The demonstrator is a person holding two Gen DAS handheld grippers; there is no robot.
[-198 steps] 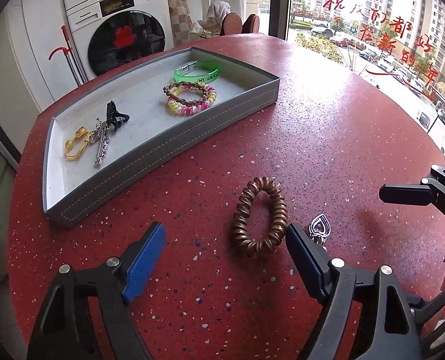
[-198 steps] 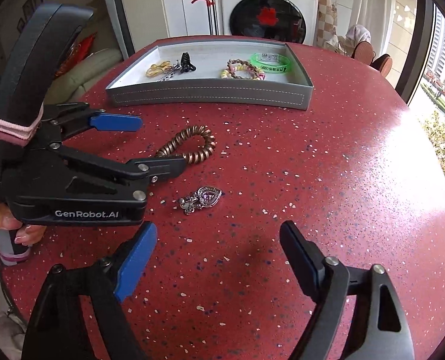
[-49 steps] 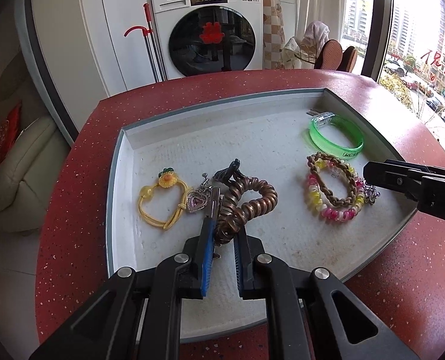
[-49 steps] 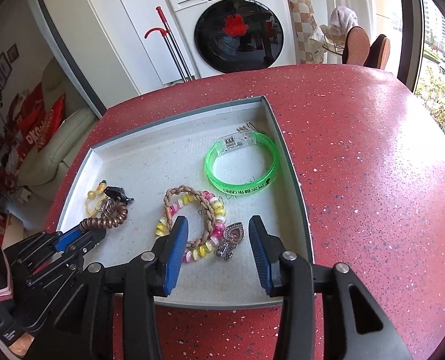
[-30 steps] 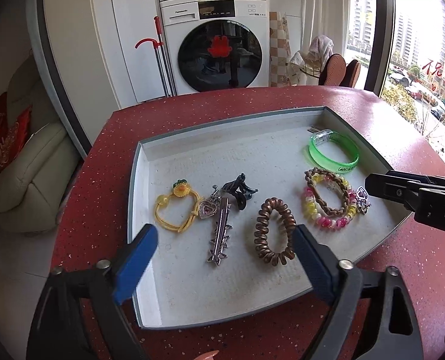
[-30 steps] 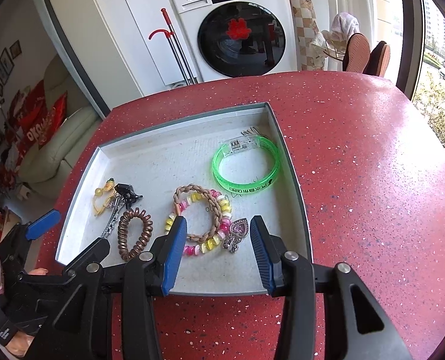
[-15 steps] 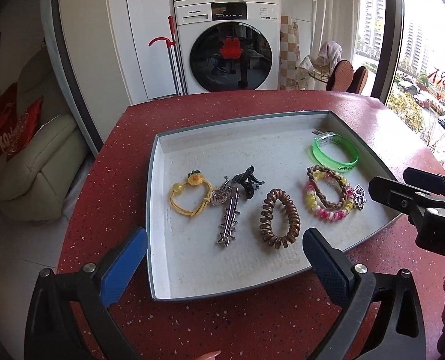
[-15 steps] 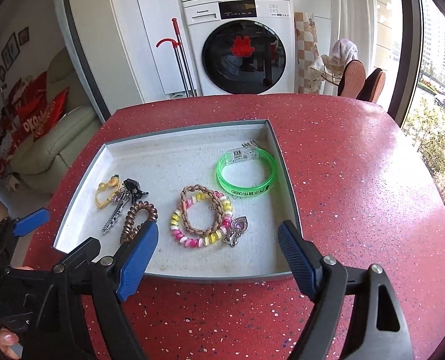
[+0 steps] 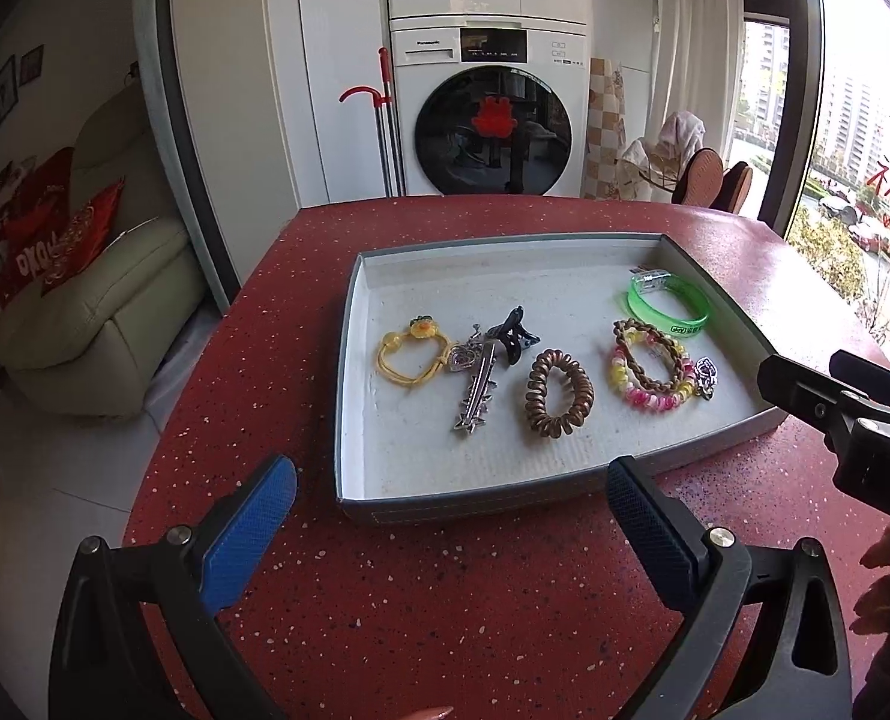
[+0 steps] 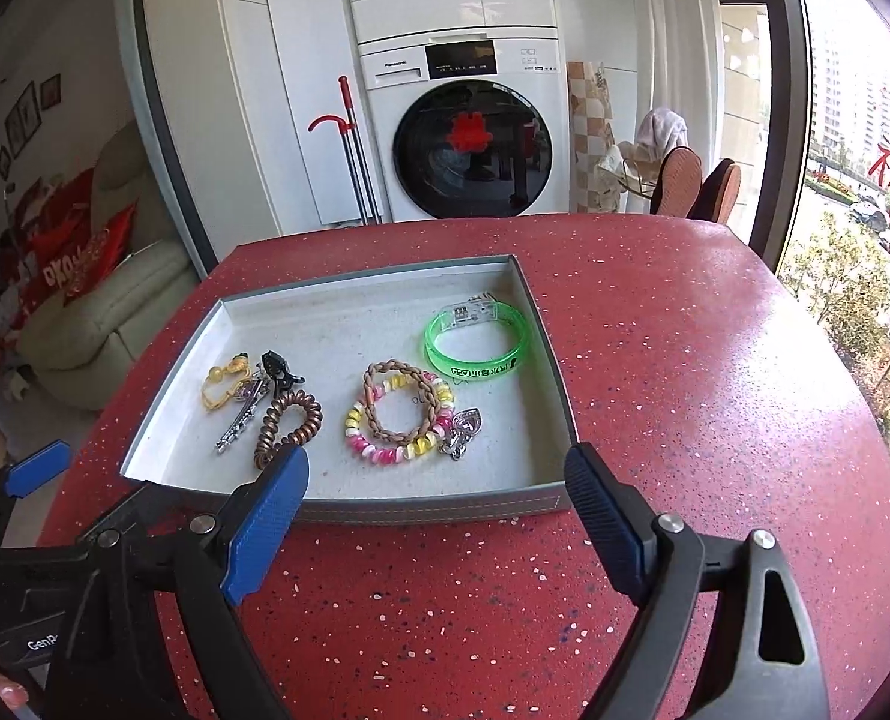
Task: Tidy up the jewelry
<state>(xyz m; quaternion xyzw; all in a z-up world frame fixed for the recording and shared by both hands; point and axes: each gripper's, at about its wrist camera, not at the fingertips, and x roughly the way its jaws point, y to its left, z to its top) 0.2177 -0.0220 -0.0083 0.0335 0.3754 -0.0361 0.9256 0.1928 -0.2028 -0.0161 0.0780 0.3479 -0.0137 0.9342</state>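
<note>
The grey tray [image 9: 348, 360] holds all the jewelry: a yellow hair tie [image 9: 411, 351], silver clip [image 9: 476, 393], black claw clip [image 9: 514, 333], copper coil tie [image 9: 559, 393], beaded and braided bracelets [image 9: 649, 372], a heart pendant [image 10: 463, 423] and a green bangle [image 9: 670, 303]. It sits on a speckled red table [image 9: 445, 588] before a washing machine [image 9: 487, 120], with both the left gripper [image 9: 445, 534] and the right gripper [image 10: 438, 516] spread empty over bare tabletop, the right one's jaws opening

One grey rectangular tray [image 9: 348, 360] holds one green plastic bangle [image 9: 670, 306], one brown braided bracelet [image 9: 652, 360], one pink-and-yellow beaded bracelet [image 9: 649, 399], one brown spiral hair tie [image 9: 559, 393], one yellow hair tie [image 9: 411, 351], one silver hair clip [image 9: 478, 393], one black claw clip [image 9: 514, 336] and two silver heart pendants [image 9: 707, 372].
</note>
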